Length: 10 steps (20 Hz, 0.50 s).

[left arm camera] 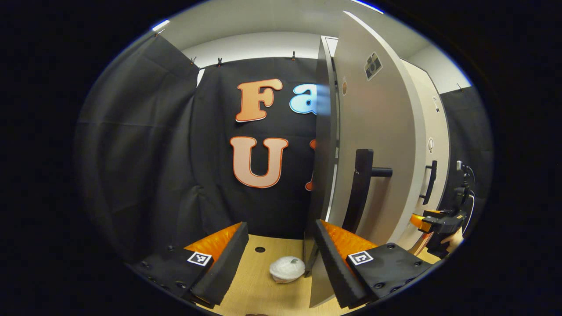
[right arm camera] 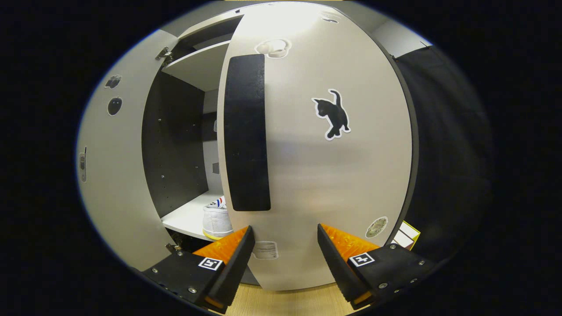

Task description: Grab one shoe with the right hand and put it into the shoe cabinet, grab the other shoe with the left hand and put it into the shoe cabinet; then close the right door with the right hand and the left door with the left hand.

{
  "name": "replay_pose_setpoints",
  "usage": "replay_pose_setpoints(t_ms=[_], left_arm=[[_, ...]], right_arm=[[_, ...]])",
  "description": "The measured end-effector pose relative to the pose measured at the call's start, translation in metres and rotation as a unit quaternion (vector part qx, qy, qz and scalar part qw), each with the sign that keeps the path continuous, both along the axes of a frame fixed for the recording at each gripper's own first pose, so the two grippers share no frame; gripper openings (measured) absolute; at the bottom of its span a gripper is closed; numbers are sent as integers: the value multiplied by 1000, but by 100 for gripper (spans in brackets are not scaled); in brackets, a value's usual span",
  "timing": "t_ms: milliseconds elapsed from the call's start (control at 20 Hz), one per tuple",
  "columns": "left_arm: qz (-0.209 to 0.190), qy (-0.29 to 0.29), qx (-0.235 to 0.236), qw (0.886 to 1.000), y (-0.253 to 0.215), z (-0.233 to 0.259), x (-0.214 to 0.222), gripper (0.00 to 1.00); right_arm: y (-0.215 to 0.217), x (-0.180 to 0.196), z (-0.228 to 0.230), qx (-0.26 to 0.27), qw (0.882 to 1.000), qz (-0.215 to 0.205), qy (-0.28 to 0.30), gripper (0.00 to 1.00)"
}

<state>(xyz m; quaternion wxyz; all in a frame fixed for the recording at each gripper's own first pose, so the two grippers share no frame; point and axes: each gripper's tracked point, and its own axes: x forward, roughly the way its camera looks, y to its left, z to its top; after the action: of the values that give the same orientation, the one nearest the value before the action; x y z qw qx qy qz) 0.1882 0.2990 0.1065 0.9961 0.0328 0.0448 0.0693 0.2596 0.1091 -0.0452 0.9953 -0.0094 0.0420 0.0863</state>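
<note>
One shoe point(right arm camera: 217, 219) stands inside the cabinet point(right arm camera: 184, 131), heel outward.

In the right gripper view, the right door point(right arm camera: 325, 166) stands before the claw point(right arm camera: 283, 252), with a shoe point(right arm camera: 216, 221) on the shelf point(right arm camera: 186, 217) inside the cabinet behind it. In the left gripper view, the left door point(left arm camera: 373, 145) stands ajar on the desk point(left arm camera: 259, 281), right of a crumpled wad point(left arm camera: 286, 269).

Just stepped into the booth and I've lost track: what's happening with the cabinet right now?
A person is shutting a shoe cabinet with two handheld grippers. The right gripper, jaws open, is up against the right door, which is partly closed; a white shoe sits on the shelf inside. The left gripper, also open, is at the edge of the left door, which stands ajar.
</note>
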Motion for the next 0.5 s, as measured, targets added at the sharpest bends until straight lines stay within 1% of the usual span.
replay_pose_setpoints(t_ms=[50,150,200,250,300,350,400,450,500], left_arm=[[5,1,6,1000,3,-1,3,95],[4,-1,16,1000,4,-1,7,99],[2,-1,21,1000,3,-2,6,99],[1,-4,30,1000,1,0,6,94],[0,-6,37,999,-1,2,7,96],[-3,-6,36,999,-4,3,8,93],[-11,-5,30,999,-11,2,10,98],[-18,-4,23,1000,-19,0,9,95],[-26,-2,16,1000,-26,-4,7,95]], right_arm=[[-3,-2,2,-3,1000,-5,-5,89],[-5,-8,6,-3,1000,-5,-14,90],[-9,-13,8,-5,1000,-5,-18,90],[-12,-18,10,-8,1000,-6,-20,90],[-14,-23,10,-11,1000,-5,-21,90],[-17,-28,11,-14,1000,-3,-21,90],[-19,-32,13,-15,1000,-3,-23,90],[-22,-36,15,-17,1000,-3,-26,90],[-26,-41,17,-19,999,-4,-30,90]])
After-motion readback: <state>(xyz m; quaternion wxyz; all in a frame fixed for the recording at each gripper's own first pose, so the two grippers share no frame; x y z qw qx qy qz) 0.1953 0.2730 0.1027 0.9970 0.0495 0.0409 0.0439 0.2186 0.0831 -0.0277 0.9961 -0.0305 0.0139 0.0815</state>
